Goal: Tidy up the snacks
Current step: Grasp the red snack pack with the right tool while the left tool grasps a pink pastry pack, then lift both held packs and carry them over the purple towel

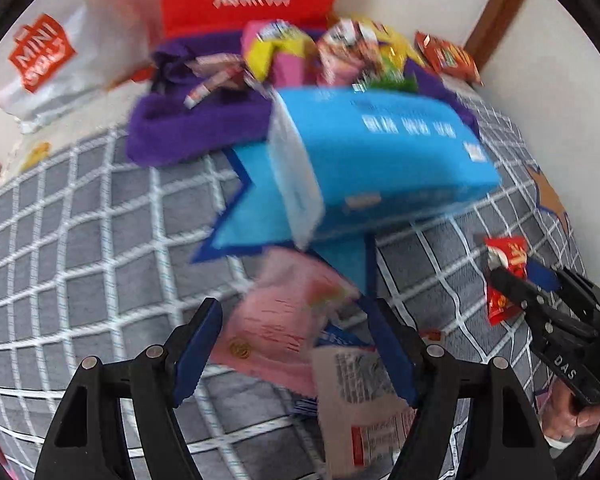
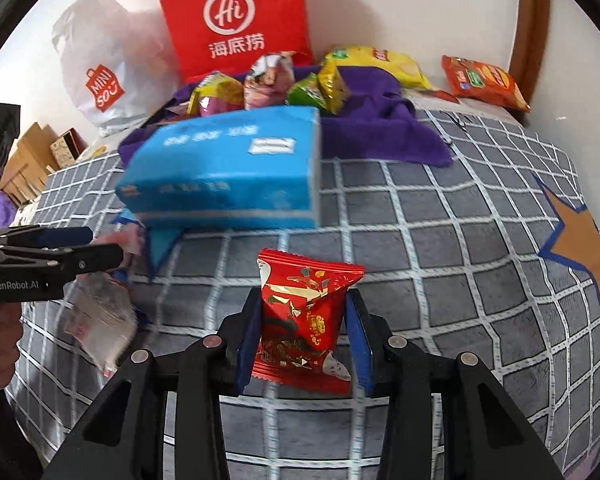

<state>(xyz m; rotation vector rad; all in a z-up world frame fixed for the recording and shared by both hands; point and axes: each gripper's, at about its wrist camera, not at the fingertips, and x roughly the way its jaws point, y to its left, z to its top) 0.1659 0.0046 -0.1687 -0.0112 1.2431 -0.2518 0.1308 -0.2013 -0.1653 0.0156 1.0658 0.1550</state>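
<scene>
My right gripper (image 2: 304, 320) is shut on a red snack packet (image 2: 306, 316), held upright just above the checked bed cover; it also shows in the left wrist view (image 1: 504, 276). My left gripper (image 1: 296, 344) is open, with a pink packet (image 1: 276, 320) and a white packet (image 1: 360, 404) between and below its fingers, both blurred. In the right wrist view the left gripper (image 2: 100, 248) hangs over the white packet (image 2: 100, 328). A blue tissue box (image 1: 380, 160) (image 2: 228, 168) lies ahead. Behind it a purple fabric tray (image 1: 172, 136) (image 2: 380, 132) holds several snack bags.
A red paper bag (image 2: 236, 16) and a white MINISO bag (image 2: 100, 64) stand against the wall. An orange snack bag (image 2: 484, 80) and a yellow chip bag (image 2: 380, 64) lie at the back right. Cardboard boxes (image 2: 32, 156) sit off the bed's left side.
</scene>
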